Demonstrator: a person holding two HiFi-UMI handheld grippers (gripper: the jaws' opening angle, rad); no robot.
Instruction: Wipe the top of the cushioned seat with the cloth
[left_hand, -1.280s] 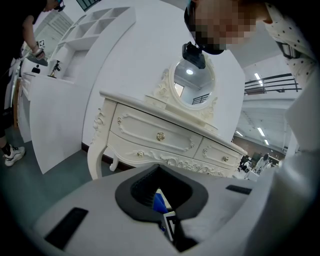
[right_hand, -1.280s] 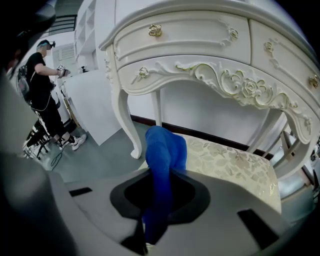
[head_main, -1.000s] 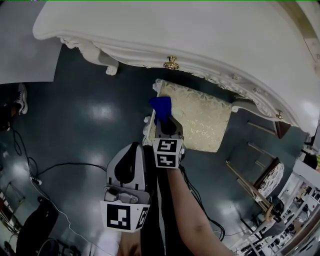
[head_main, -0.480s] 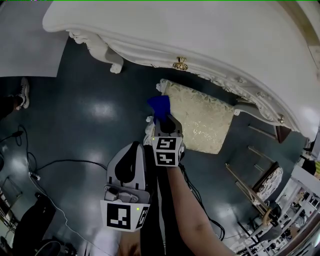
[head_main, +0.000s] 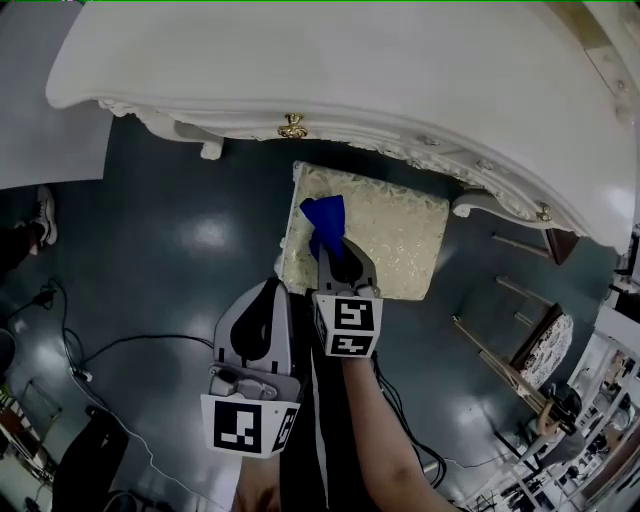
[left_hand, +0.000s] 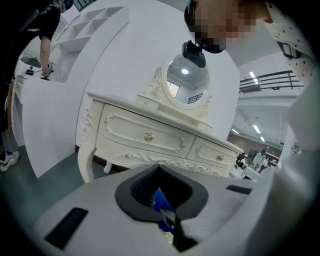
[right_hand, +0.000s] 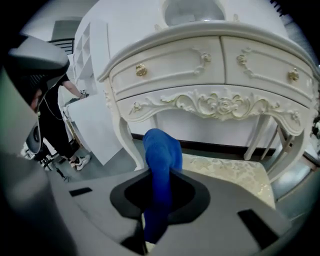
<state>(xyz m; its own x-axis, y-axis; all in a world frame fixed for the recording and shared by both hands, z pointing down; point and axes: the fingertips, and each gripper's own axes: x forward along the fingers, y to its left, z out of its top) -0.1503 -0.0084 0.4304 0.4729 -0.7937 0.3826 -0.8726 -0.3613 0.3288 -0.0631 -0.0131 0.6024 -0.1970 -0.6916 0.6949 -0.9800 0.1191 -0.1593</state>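
Cloth (head_main: 324, 215), blue, is clamped in the right hand-held gripper (head_main: 336, 252) over the cushioned seat (head_main: 400, 235); the left hand-held gripper (head_main: 266, 295) has its jaws together, empty.

Two hand-held grippers (head_main: 268, 292) (head_main: 335, 248), one cloth (head_main: 323, 216), one seat (head_main: 402, 240).

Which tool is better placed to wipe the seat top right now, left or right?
Right. The right tool grips the blue cloth over the cushioned seat; the left tool holds nothing and sits short of the seat.

cloth (right_hand: 161, 150) end buried in right claw (head_main: 335, 252)
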